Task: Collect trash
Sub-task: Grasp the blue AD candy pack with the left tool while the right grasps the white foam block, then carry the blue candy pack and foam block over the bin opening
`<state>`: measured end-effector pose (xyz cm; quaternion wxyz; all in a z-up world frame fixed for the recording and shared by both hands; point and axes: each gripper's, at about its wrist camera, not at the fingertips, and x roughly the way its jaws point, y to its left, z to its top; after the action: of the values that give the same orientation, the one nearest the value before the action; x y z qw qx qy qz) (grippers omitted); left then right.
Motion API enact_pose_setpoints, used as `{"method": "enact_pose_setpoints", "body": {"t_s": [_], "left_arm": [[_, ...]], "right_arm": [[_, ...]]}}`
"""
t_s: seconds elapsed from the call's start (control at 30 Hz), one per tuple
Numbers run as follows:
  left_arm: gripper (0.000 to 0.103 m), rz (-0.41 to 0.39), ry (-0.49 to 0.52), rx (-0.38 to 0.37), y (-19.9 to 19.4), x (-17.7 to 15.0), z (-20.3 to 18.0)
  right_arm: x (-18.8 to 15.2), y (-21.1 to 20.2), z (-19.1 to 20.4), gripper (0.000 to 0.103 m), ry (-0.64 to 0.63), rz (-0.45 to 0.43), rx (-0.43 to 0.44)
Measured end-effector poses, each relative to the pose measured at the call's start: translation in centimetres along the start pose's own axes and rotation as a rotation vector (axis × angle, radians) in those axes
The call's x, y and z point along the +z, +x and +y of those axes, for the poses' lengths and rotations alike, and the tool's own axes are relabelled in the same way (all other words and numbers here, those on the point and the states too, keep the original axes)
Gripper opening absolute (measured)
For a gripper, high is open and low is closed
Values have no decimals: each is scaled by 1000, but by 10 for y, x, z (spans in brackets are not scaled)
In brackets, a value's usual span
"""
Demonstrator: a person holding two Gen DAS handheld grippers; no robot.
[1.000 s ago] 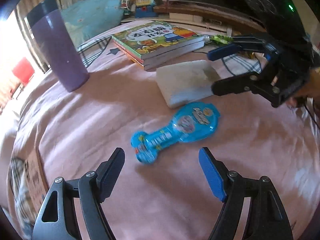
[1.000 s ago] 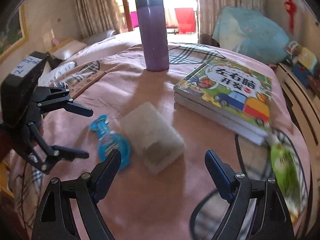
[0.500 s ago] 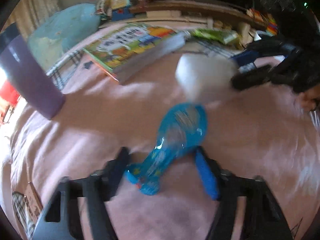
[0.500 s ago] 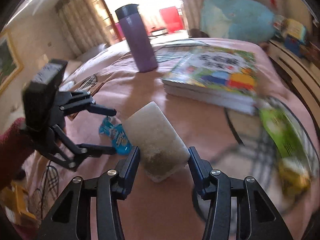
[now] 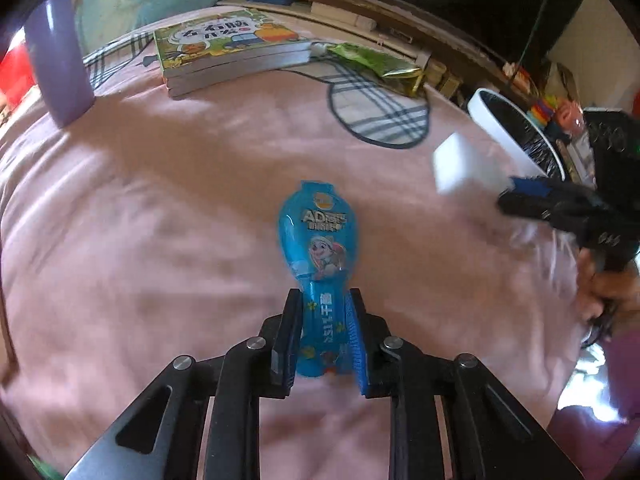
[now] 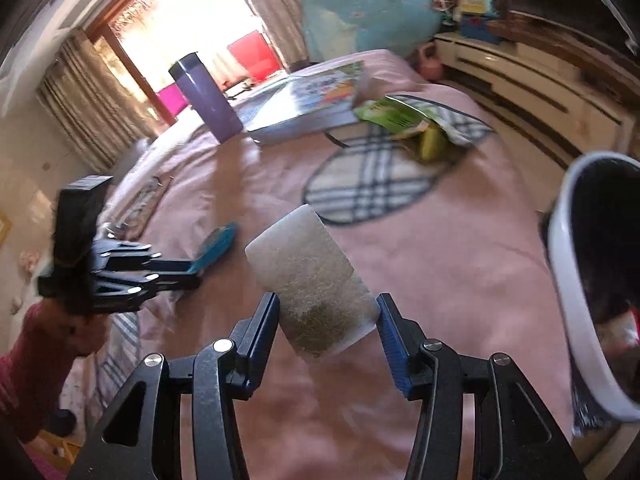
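The left hand-held gripper (image 5: 322,332), its jaws just closing, pinches the blue snack packet (image 5: 320,248) on the bed (image 5: 160,220); the right hand-held gripper (image 6: 328,320) clamps the white sponge block (image 6: 308,276) near the white bin (image 6: 576,320).

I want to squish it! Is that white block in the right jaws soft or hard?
Probably soft: the white block looks like a fuzzy sponge. It seems light, since the right gripper lifts it by one end clear of the pink bedspread. Its flat sides shouldn't roll.

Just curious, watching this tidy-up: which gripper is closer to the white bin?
Right. The right gripper, shut on the white sponge, is beside the white bin. The left gripper clamps the blue wrapper farther away.
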<state>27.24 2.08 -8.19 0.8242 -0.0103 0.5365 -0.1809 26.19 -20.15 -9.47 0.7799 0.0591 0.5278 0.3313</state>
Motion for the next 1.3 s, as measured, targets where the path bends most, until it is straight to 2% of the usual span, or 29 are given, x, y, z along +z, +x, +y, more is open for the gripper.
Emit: {"method": "enact_pose_setpoints", "body": {"t_s": [0.03,0.07,0.1,0.17,0.23,0.27,0.37,0.47,0.63,0.73,0.77,0.8,0.83,0.93,1.13,1.3], "left_arm": [[35,-18,4,31,-1,-3,-5],[48,-46,14,93,-1,-6,-11],[57,-67,19,133,-3,-9,-18],[58,-115,28,172,-5,-12,-25],[59,-135,16,164,-5,-13,-28],[60,-139,1,158,-3,-13,-26],[60,-143,-34,167,5,-13,-22],[60,-150,-71,143,16,-11,-18],[58,-186,-97,142,16,-11,-16],[54,-212,-119,125,18,-11,-15],[45,-220,-126,123,18,-12,-14],[42,-224,-133,117,18,-12,-13],[42,-227,-139,106,18,-13,-12],[41,-227,-156,83,16,-14,-9],[41,-216,-149,46,9,-20,-19],[41,-226,-169,38,5,-28,-36]], "right_arm": [[-4,2,-1,54,-5,3,-6],[-7,4,-1,56,-9,6,-13],[-9,6,-1,58,-15,5,-16],[-11,6,3,61,-50,-21,-32],[-14,6,5,73,-87,-28,-51],[-14,6,6,74,-106,-32,-55],[-13,8,9,76,-157,-37,-75],[-12,10,13,76,-196,-37,-96],[-10,19,22,76,-245,-30,-107],[-10,25,19,74,-212,-30,-129],[-11,26,19,73,-203,-33,-134],[-13,26,18,66,-197,-40,-155],[-15,24,19,62,-200,-52,-166],[-18,17,19,59,-171,-95,-174],[-20,8,14,58,-92,-141,-197],[-26,7,25,58,-91,-140,-199]]}}
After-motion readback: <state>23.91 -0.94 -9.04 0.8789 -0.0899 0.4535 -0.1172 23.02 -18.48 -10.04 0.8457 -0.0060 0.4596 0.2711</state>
